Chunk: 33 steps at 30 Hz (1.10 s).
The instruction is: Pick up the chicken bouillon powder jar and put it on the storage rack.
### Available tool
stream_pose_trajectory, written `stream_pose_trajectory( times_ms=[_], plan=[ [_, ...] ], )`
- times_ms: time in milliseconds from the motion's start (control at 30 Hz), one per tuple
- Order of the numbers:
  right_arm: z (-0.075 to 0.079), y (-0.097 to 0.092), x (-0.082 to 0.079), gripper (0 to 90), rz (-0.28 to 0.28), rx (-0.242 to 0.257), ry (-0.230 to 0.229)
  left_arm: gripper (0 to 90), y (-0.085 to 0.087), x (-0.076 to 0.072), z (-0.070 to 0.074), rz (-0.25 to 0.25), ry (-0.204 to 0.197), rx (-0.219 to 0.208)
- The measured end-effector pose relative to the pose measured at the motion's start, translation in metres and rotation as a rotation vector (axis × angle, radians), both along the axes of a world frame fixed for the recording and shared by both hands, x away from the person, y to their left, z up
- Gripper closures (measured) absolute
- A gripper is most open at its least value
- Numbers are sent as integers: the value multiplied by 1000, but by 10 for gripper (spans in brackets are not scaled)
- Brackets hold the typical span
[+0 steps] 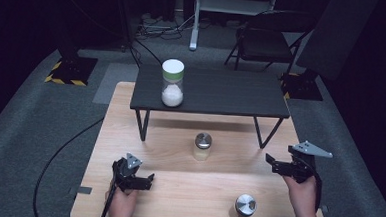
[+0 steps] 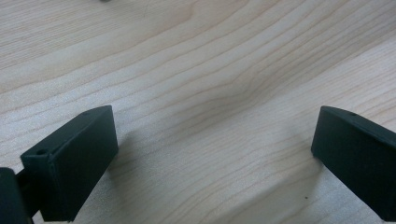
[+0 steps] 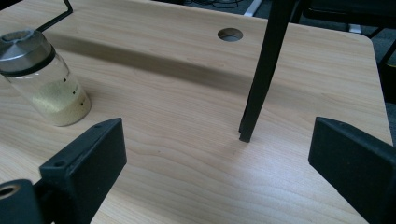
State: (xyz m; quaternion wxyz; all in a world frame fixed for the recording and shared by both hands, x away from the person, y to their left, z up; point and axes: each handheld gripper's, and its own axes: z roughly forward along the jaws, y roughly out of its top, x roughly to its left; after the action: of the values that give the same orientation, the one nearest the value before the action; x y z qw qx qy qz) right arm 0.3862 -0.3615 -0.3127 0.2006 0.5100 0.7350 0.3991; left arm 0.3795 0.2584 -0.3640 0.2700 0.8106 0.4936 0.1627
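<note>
A small glass jar [image 1: 202, 146] with a metal lid and yellowish grains stands in the middle of the wooden table [image 1: 176, 198]; in the right gripper view this jar [image 3: 44, 79] is at the left. A second metal-lidded jar [image 1: 245, 205] stands near the front right. A taller jar [image 1: 173, 82] with a white lid, a green band and white powder stands on the black shelf [image 1: 222, 92]. My left gripper [image 1: 148, 182] is open just above bare wood at the front left [image 2: 214, 122]. Also open, my right gripper [image 1: 271, 163] sits at the table's right side and points left [image 3: 217, 133].
The black shelf stands on thin legs; one leg [image 3: 261, 79] rises just ahead of the right gripper. A round hole [image 3: 230, 34] is cut in the table top. A folding chair [image 1: 264, 39] and cables lie on the grey carpet behind.
</note>
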Motion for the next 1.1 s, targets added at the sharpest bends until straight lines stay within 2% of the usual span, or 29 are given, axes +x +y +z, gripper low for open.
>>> stream_pose_trajectory(
  times_ms=[367,667,900,1100],
  plan=[
    [8,15,0,37,1,-3,-11,4,0,0,0,0,0,0],
    [16,46,7,37,33,-2,-15,4,0,0,0,0,0,0],
    [23,77,12,37,71,-6,-22,4,0,0,0,0,0,0],
    [29,92,16,37,97,2,-22,4,0,0,0,0,0,0]
  ],
)
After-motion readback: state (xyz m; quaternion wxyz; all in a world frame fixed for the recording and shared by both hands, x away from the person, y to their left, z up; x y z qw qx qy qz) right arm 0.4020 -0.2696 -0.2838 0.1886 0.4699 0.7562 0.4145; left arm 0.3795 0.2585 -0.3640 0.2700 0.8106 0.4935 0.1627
